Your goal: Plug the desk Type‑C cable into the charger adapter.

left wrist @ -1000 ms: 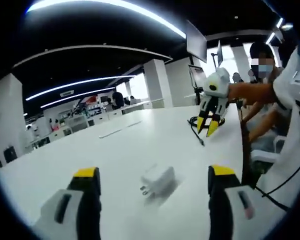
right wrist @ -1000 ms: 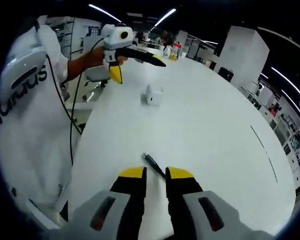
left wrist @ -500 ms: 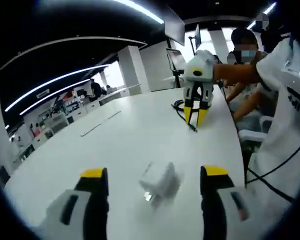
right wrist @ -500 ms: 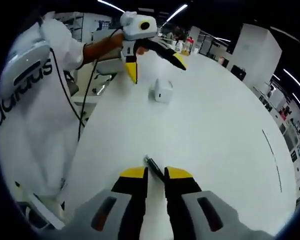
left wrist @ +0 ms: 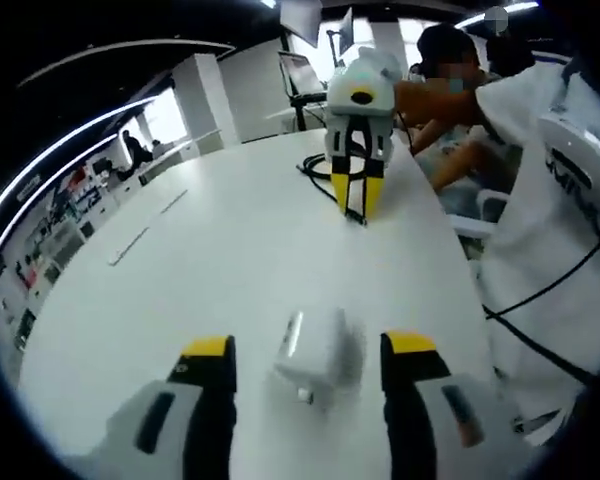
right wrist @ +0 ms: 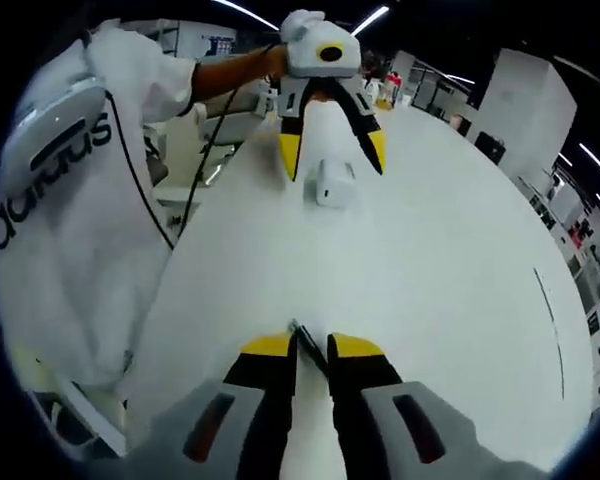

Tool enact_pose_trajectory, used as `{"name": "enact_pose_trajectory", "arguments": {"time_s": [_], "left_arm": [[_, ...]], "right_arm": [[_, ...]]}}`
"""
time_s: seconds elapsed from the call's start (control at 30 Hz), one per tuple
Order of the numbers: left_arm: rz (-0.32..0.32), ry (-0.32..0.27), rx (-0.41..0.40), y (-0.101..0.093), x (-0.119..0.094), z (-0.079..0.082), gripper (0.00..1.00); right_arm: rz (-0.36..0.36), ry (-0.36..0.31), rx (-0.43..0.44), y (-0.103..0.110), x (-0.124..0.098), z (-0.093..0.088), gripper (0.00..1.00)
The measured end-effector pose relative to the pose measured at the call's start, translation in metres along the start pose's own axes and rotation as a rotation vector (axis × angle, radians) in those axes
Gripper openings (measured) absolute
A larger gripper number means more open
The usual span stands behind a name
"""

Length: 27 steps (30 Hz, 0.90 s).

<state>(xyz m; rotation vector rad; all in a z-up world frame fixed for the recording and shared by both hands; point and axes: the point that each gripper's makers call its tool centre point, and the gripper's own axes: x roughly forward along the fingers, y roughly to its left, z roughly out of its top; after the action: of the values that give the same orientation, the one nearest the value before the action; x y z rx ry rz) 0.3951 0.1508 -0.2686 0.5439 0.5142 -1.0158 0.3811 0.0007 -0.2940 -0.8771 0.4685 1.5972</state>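
White tabletop (left wrist: 210, 250) fills most of the left gripper view, with a pale strip (left wrist: 128, 245) lying on it at the middle left. At the bottom of that frame the left gripper (left wrist: 305, 350) has its yellow-tipped jaws spread wide, and the white charger adapter (left wrist: 315, 350) sits on the table between them, touching neither as far as the blur allows. Above it, at upper centre, the right gripper (left wrist: 354, 195) points down at the table with its jaws nearly together on the black Type-C cable (left wrist: 325, 170), whose slack coils just behind it. At the right edge stands a person in a white shirt (left wrist: 555, 220), one arm reaching to that gripper.

White fabric of the same shirt (right wrist: 60, 200) takes up the left side of the right gripper view, a black cord (right wrist: 150, 200) hanging across it. At upper centre the left gripper (right wrist: 330, 155) hangs over the table (right wrist: 460, 260) with jaws splayed to either side of the charger adapter (right wrist: 334, 182), which rests on the surface just below them. At bottom centre the right gripper (right wrist: 310, 345) is clenched on the Type-C cable (right wrist: 306, 338): the dark plug end pokes out between the yellow tips, low over the table and well apart from the adapter. A thin dark line (right wrist: 550, 320) runs along the tabletop at the right of the frame.
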Motion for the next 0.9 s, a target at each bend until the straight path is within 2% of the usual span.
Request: {"name": "enact_pose_trajectory", "arguments": {"time_s": [0.3, 0.43, 0.73, 0.9], "left_arm": [[-0.109, 0.093, 0.036, -0.009, 0.007, 0.001, 0.47], [-0.136, 0.123, 0.03, -0.009, 0.008, 0.003, 0.44], [-0.185, 0.222, 0.031, -0.016, 0.013, -0.003, 0.34], [-0.196, 0.246, 0.024, -0.017, 0.015, -0.002, 0.31]], "right_arm": [[0.025, 0.017, -0.013, 0.002, 0.002, -0.002, 0.1], [0.031, 0.027, -0.018, 0.001, 0.002, -0.002, 0.09], [0.05, 0.057, -0.041, 0.001, 0.001, -0.005, 0.09], [0.065, 0.074, -0.048, 0.001, 0.0, -0.008, 0.08]]}}
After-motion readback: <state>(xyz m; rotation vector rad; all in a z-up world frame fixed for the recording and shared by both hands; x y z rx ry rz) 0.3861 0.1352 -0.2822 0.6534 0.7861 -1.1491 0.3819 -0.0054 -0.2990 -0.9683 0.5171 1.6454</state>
